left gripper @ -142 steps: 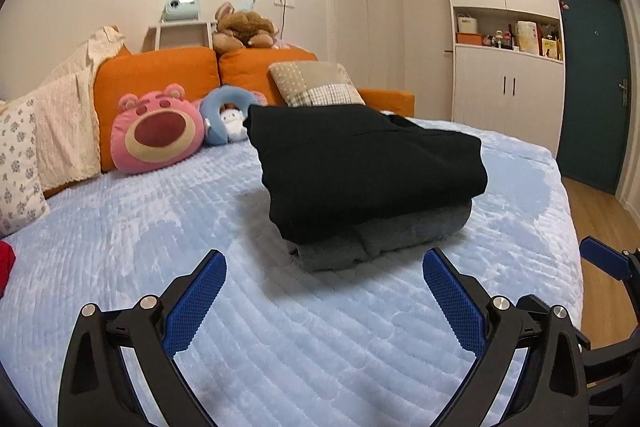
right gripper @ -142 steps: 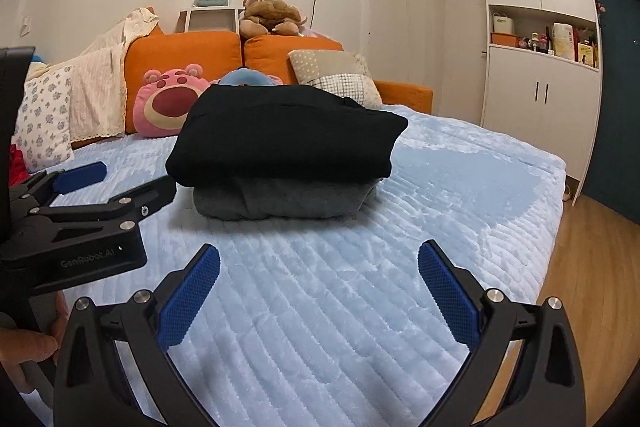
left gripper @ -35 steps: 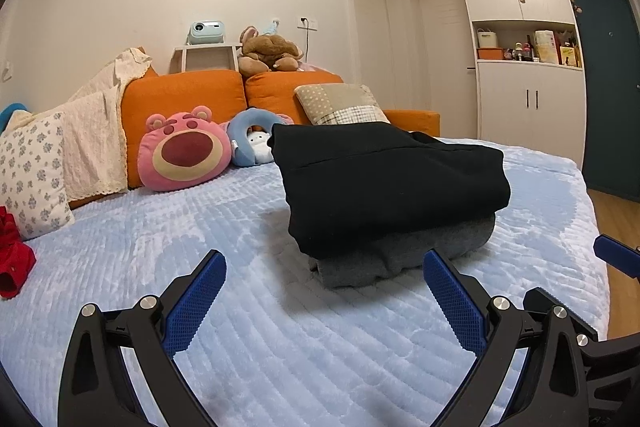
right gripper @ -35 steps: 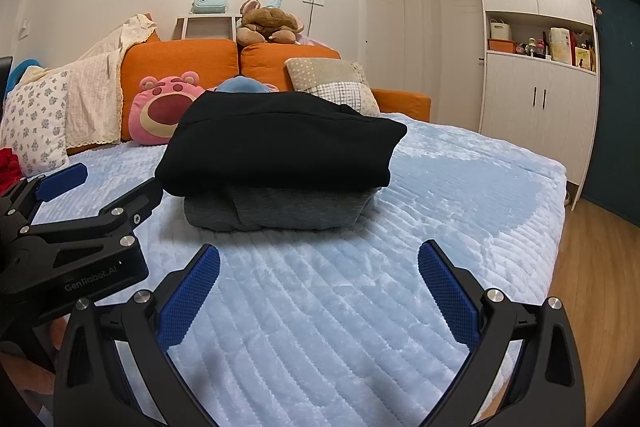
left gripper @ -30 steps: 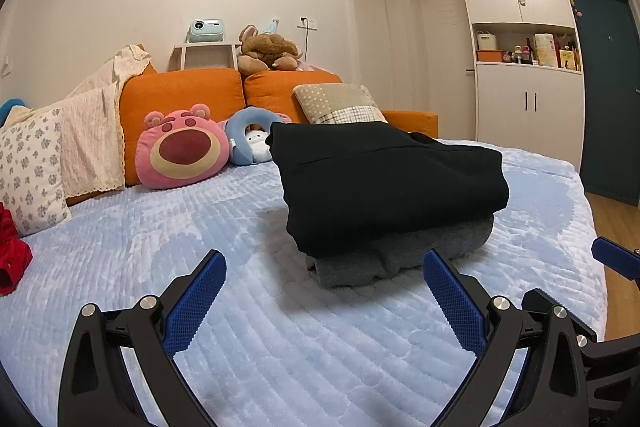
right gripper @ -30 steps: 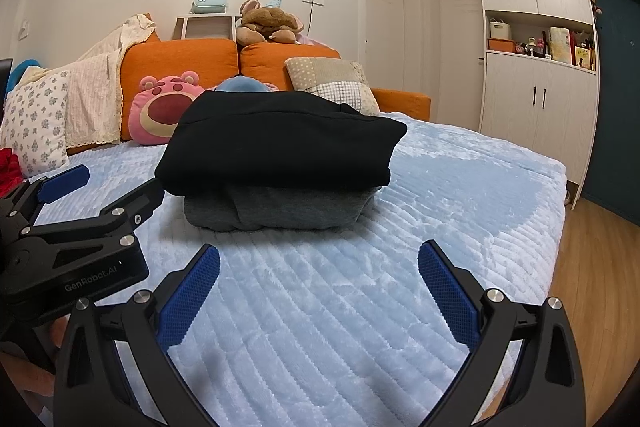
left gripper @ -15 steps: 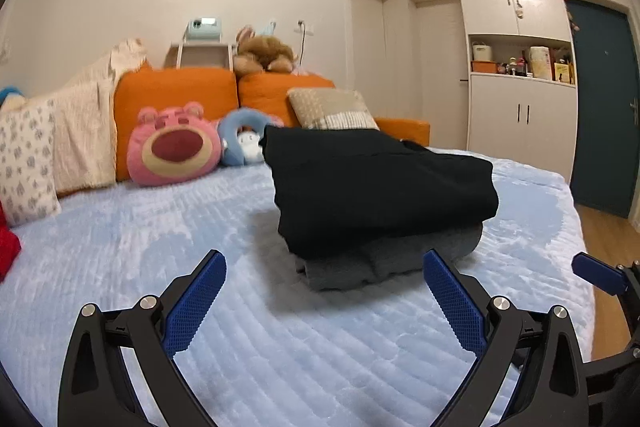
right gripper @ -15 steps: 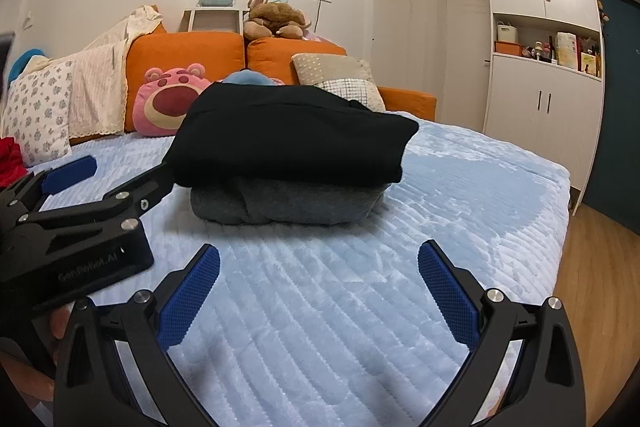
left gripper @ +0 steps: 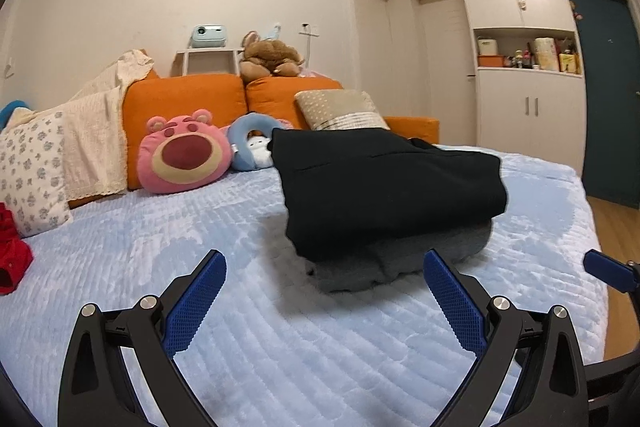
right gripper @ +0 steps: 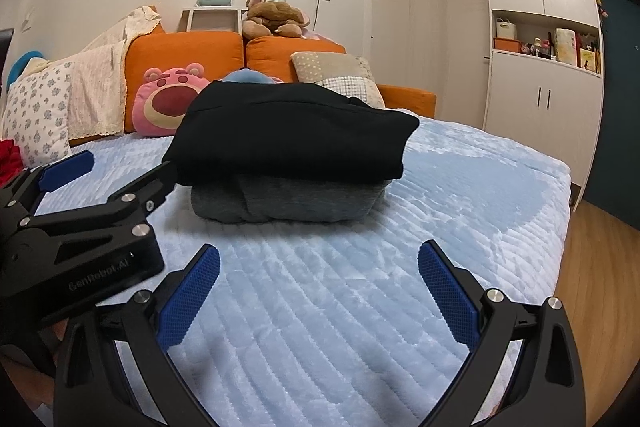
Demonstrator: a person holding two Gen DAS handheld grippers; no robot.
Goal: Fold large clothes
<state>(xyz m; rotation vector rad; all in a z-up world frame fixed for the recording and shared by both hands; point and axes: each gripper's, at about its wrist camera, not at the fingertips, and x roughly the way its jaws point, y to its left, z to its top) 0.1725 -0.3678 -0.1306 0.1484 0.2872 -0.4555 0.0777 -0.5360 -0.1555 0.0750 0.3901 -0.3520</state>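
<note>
Black jumper (left gripper: 384, 187): stayed folded on the grey one (right gripper: 288, 199).
Left gripper (left gripper: 324, 301), right gripper (right gripper: 318, 291): we kept both apart, empty, drifting nearer; folding looked done.

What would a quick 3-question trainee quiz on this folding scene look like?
1. True or false: the black folded garment lies on top of the grey folded garment.
2. The left gripper and right gripper are: A) both open B) both shut C) one holding cloth.
3. Fill in: the stack rests on a light ___ bedspread.

Key: 1 true; 2 A; 3 blue.
</note>
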